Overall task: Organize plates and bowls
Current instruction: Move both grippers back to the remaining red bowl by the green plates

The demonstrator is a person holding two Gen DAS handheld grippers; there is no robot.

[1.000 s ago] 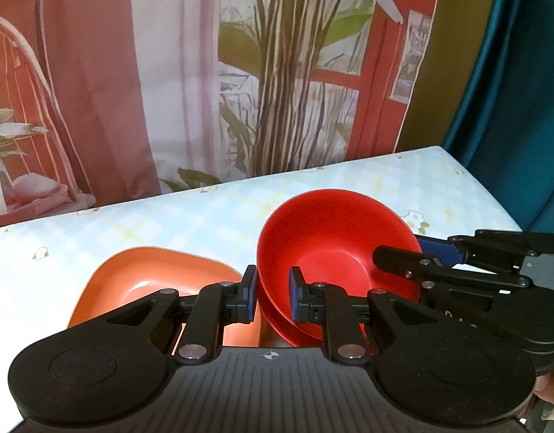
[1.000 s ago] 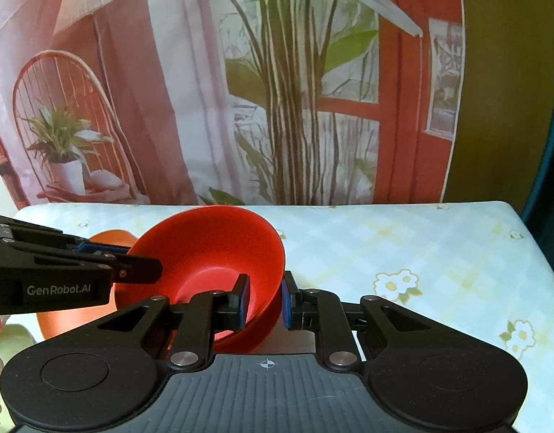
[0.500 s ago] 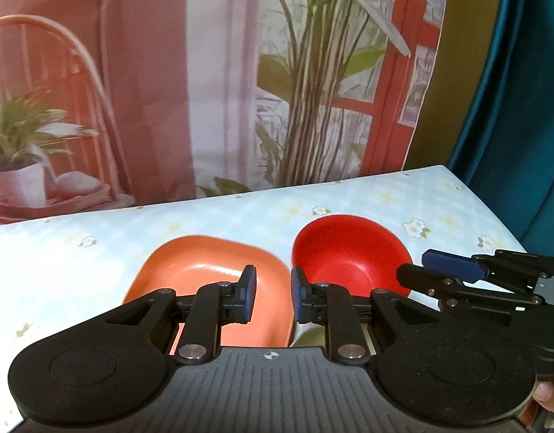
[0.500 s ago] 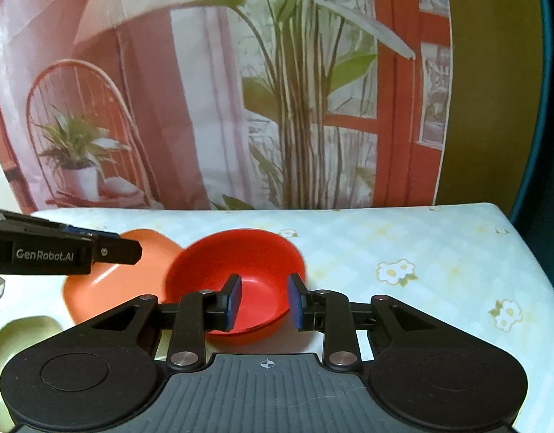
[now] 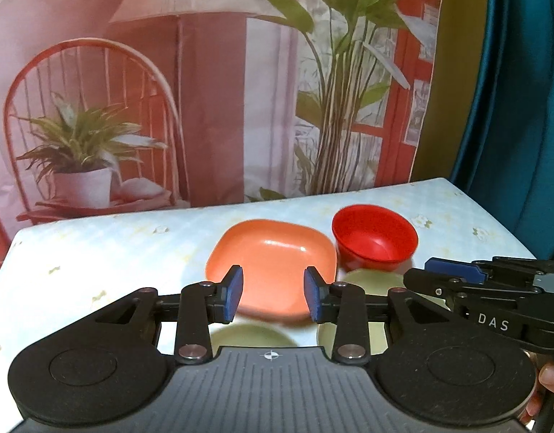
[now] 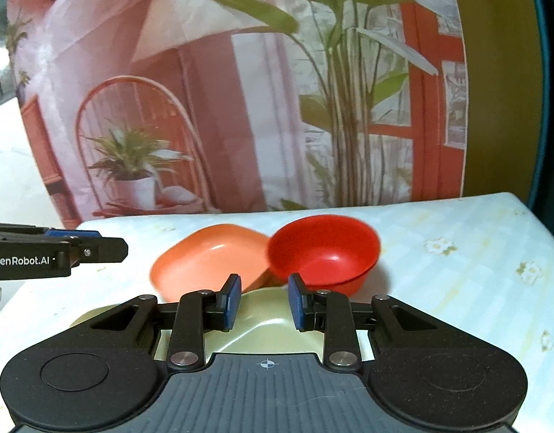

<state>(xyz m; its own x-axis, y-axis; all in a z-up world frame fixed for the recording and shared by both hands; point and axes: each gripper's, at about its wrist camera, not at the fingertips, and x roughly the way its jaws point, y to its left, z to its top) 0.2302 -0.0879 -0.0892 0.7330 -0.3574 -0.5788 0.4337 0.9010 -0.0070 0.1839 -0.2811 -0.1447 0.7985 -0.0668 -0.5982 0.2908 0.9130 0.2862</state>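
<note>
Both tongs hang above the near edge of the bench (image 5: 96,252), and neither has hold of anything. The left tongs (image 5: 273,297) have just been opening; their blue pads stand apart with only air between them. The right tongs (image 6: 264,299) are likewise parted and empty. Farther out on the flowered cloth sits the orange plate (image 5: 273,263), with the red bowl (image 5: 376,238) just beside it on the right, upright. Nearer, partly hidden under the tongs, lie pale green dishes (image 6: 273,324). A printed plant backdrop (image 5: 205,90) hangs behind.
</note>
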